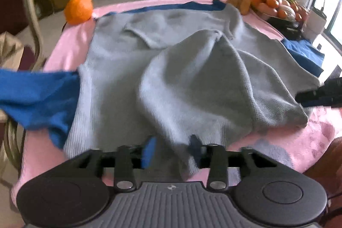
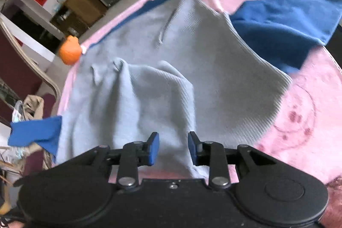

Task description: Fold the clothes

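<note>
Below frame centre in both wrist views, the grey sweater (image 2: 162,69) spreads upward over the pink tabletop (image 2: 303,121); its near hem lies between each spread tool, left tool (image 1: 173,146) and right tool (image 2: 173,147), neither pinching.

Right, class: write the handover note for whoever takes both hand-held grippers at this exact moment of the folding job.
Left hand-held gripper: jaws apart over the near hem, gripping nothing.
Right hand-held gripper: open, cloth between the pads, not pinched.
Grey sweater with blue sleeves lies spread on the pink cloth; its near right part is thrown up over the body in a loose hump.
Done: a rough first fold.
Left: flatten the hump, fold in both blue sleeves, finish.
</note>
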